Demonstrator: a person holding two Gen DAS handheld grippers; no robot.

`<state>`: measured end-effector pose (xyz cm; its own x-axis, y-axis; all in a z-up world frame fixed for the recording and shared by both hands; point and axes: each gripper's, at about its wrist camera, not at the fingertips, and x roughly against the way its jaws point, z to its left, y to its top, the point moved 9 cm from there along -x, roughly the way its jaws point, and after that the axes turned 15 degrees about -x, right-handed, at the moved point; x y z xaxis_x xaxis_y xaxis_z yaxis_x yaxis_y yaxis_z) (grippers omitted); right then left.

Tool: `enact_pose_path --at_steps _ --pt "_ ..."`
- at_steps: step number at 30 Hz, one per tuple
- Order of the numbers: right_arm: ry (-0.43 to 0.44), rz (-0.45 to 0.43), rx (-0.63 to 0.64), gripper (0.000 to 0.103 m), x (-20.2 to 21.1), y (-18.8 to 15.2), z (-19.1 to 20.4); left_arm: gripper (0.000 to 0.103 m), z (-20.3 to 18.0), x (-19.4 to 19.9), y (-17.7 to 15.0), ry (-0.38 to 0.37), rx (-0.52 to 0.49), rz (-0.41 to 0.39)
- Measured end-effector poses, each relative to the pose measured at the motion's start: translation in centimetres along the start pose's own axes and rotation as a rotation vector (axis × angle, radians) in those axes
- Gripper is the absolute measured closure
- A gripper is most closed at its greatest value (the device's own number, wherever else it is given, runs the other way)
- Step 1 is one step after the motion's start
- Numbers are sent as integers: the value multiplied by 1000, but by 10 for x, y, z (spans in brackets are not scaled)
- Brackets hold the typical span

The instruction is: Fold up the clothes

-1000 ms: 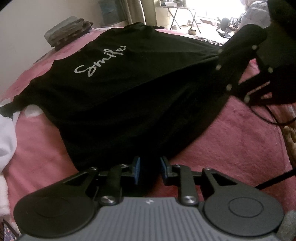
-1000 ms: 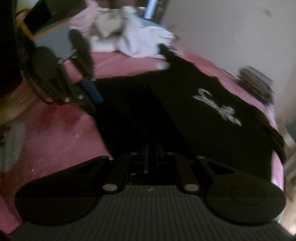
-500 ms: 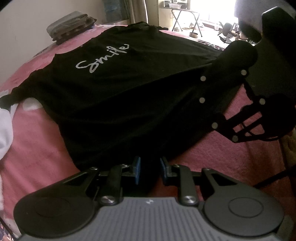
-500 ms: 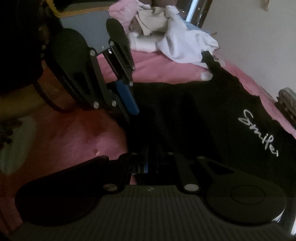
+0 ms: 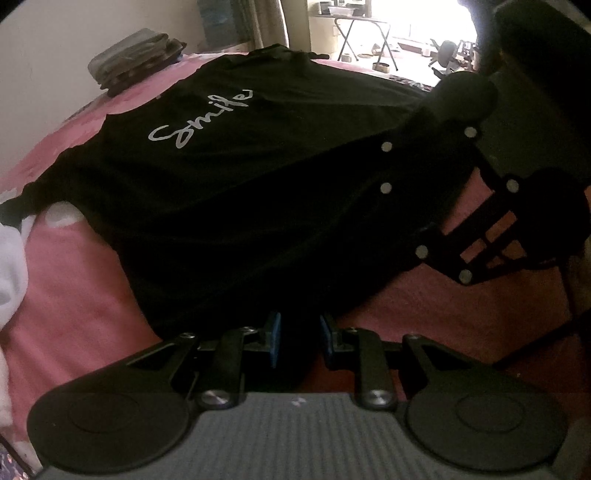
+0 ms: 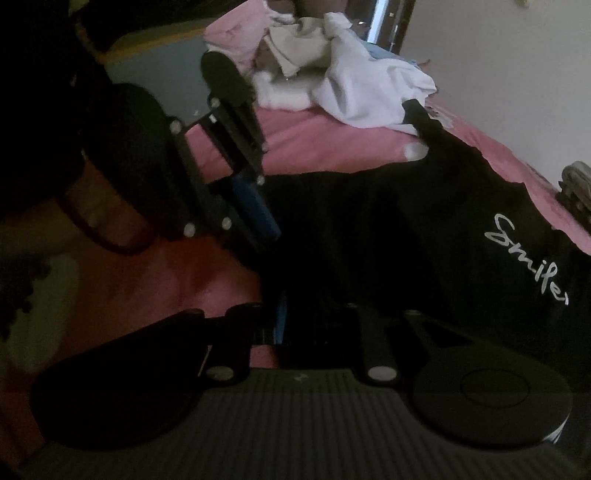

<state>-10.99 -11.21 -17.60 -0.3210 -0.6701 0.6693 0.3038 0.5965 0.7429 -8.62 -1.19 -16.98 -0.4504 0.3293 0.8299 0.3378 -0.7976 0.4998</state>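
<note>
A black T-shirt with white "Smile" lettering lies front-up on a pink bed cover; it also shows in the right wrist view. My left gripper is shut on the shirt's bottom hem, with dark cloth between its blue pads. My right gripper is shut on the hem further along, its fingertips dark and partly hidden by cloth. Each gripper shows in the other's view: the right gripper at the right, the left gripper at the left.
A pile of white and pink clothes lies at one end of the bed. A stack of folded dark clothes sits by the wall. The pink bed cover surrounds the shirt. A folding table stands beyond the bed.
Both grippers stay shut on the hem. The right gripper has moved closer to the left one and lower, carrying the hem with it. The shirt's lower part has shifted.
</note>
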Motion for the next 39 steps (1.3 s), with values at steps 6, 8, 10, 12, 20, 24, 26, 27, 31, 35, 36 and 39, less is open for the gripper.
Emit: enact_pose_path --at_steps 6,8,10,12,20,24,26,27,31,35,36,39 --pt "-14 26 -19 96 -10 -4 -3 77 -11 -2 -3 19 -97 15" --pt "-6 32 -50 98 -11 -5 -4 78 -15 -3 -3 37 -126 16" --pt "-2 37 -76 100 -13 -6 -6 99 -17 -4 -2 48 -135 17" --pt "6 35 -94 101 -15 -6 -8 99 -16 -2 -2 54 -134 14" --pt "41 27 -124 102 -7 -3 -5 97 -20 4 -8 17 -126 24" --pt "44 12 -131 102 -5 0 -5 81 -10 14 -10 -27 -48 7" --pt "53 -3 -171 102 0 3 -10 78 -6 21 -12 -49 -11 1" --pt "56 -8 -192 102 2 5 -12 73 -4 25 -11 -60 9 -7" --pt "69 -15 -238 102 3 7 -17 67 3 30 0 -75 62 -63" --pt "76 -14 -247 102 3 9 -17 67 0 23 12 -63 41 -84" --pt "79 -9 -253 102 3 9 -18 67 -1 21 15 -58 30 -86" --pt "89 7 -267 101 3 9 -19 80 -2 9 13 -41 13 -59"
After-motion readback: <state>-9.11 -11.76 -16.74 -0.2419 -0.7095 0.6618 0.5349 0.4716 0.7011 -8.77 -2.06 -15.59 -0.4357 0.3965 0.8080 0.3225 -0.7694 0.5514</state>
